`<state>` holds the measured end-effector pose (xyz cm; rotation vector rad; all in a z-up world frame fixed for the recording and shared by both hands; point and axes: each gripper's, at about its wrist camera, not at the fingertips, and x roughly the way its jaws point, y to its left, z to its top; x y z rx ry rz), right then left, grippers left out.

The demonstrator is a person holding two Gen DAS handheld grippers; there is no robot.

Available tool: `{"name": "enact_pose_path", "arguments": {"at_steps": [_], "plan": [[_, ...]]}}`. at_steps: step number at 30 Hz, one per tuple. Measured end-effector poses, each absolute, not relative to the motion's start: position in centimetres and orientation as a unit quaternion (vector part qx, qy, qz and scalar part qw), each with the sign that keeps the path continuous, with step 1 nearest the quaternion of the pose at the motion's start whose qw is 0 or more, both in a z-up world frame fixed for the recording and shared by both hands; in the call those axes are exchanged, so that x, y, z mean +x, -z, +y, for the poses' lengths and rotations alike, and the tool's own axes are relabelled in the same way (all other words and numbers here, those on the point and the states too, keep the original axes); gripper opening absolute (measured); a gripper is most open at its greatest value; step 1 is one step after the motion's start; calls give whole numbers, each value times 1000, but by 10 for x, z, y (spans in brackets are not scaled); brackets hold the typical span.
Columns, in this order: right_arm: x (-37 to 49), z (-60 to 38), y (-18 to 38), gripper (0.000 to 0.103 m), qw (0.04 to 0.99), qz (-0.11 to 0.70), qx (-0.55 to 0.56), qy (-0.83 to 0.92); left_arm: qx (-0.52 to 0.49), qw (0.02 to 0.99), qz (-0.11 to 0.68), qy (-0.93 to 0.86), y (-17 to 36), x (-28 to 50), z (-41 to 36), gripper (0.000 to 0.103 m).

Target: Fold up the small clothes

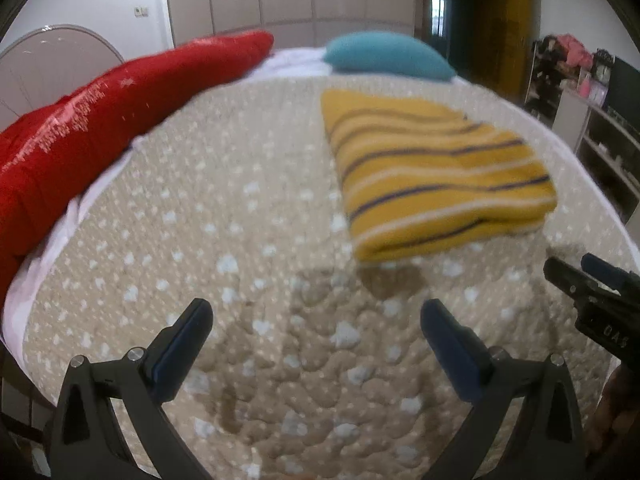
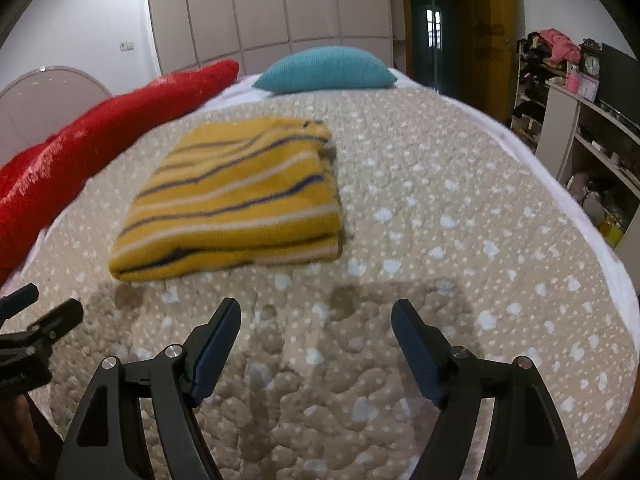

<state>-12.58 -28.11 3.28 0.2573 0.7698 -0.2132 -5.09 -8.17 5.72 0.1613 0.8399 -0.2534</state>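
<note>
A yellow garment with dark blue and white stripes [image 1: 436, 172] lies folded into a thick rectangle on the beige dotted bedspread [image 1: 224, 216]. It also shows in the right wrist view [image 2: 236, 200]. My left gripper [image 1: 316, 312] is open and empty, held above the bedspread short of the garment's near edge. My right gripper [image 2: 316, 312] is open and empty, also above the bedspread, near and to the right of the garment. Each gripper shows at the edge of the other's view: the right one [image 1: 576, 270] and the left one [image 2: 44, 308].
A long red bolster [image 1: 100, 116] lies along the bed's left side. A teal pillow [image 2: 326, 68] sits at the far end. Shelves with clutter [image 2: 580, 120] stand to the right of the bed. Wardrobe doors [image 2: 260, 8] line the back wall.
</note>
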Motion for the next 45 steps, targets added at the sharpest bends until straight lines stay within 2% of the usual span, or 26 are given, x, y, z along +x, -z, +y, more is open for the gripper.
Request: {"name": "enact_pose_path", "arguments": {"at_steps": [6,18,45], "plan": [[-119,-278,-21,82,907,389,124,103,62,874,470,111,-29,-38,-79,103],[-110,-275,-13,88,906,395,110,110,49,879,461,112,-21,-42,-78,103],[-118,-262,-16,89,909,387,88,124,45,892,434,118,-19,-57,-76,103]]}}
